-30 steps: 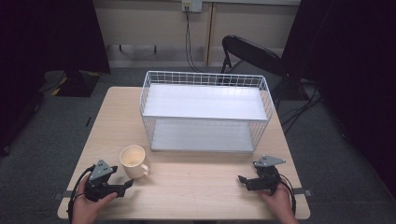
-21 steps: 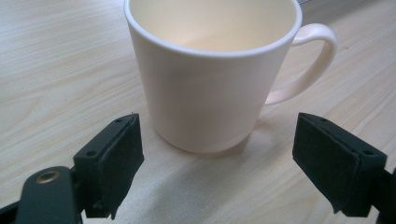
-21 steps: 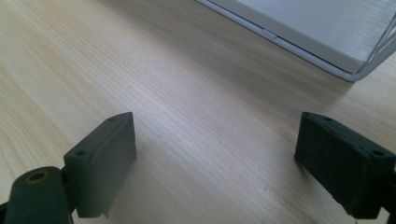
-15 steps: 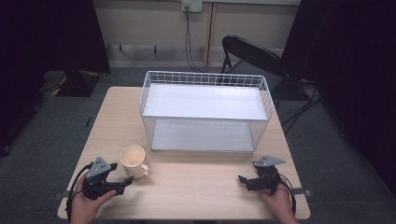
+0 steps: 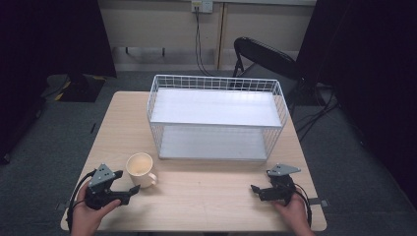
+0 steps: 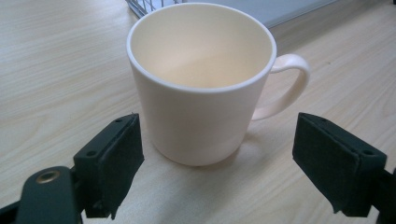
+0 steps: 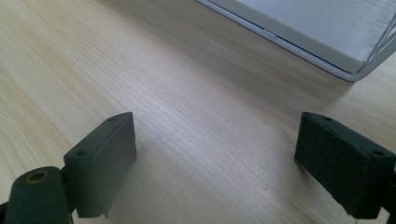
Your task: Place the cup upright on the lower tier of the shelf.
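A cream mug (image 5: pixel 141 167) stands upright on the wooden table (image 5: pixel 206 196) at the front left, with its handle towards the right. My left gripper (image 5: pixel 129 191) sits just in front of it, open. In the left gripper view the mug (image 6: pixel 201 102) is close ahead and empty, and my left gripper (image 6: pixel 233 168) has its jaws spread wider than the mug without touching it. At the front right my right gripper (image 5: pixel 255 191) rests low over the table, pointing left. In its own view my right gripper (image 7: pixel 229 172) is open over bare wood.
A white two-level wire rack (image 5: pixel 216 118) stands across the back half of the table, and its lower front corner (image 7: pixel 327 42) lies ahead of the right gripper. A black folding chair (image 5: pixel 265 54) stands behind the table. Bare wood stretches between the two grippers.
My left gripper has shifted slightly beside the mug. The mug and my right gripper have stayed where they were.
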A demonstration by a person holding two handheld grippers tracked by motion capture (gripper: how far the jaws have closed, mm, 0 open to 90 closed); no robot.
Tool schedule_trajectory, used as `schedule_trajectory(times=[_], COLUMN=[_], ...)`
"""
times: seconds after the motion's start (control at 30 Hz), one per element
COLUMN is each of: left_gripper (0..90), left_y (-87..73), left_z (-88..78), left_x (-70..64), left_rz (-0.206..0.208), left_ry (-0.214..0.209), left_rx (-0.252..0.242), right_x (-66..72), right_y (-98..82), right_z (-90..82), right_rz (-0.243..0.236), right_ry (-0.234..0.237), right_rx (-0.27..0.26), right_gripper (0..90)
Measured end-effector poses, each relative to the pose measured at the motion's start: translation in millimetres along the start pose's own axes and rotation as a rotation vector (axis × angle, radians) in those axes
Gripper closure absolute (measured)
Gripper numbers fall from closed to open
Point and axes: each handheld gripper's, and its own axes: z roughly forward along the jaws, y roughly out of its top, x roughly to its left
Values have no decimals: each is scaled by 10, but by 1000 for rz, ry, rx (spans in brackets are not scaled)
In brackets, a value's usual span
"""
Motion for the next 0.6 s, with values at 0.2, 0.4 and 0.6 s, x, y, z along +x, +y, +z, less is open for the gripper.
schedule_trajectory(times=[0.2, 0.4, 0.6], left_gripper=[160, 162, 162], left_y=[36, 94, 146], left_z=[-54, -127, -156], left_x=[18, 43, 54], left_rz=[-8, -8, -21], left_ry=[-9, -4, -9], left_rx=[6, -9, -22], right_x=[0, 0, 0], right_y=[0, 0, 0], right_z=[0, 0, 0], right_rz=[0, 0, 0], right_ry=[0, 0, 0], right_rx=[0, 0, 0], right_gripper=[118, 119, 119])
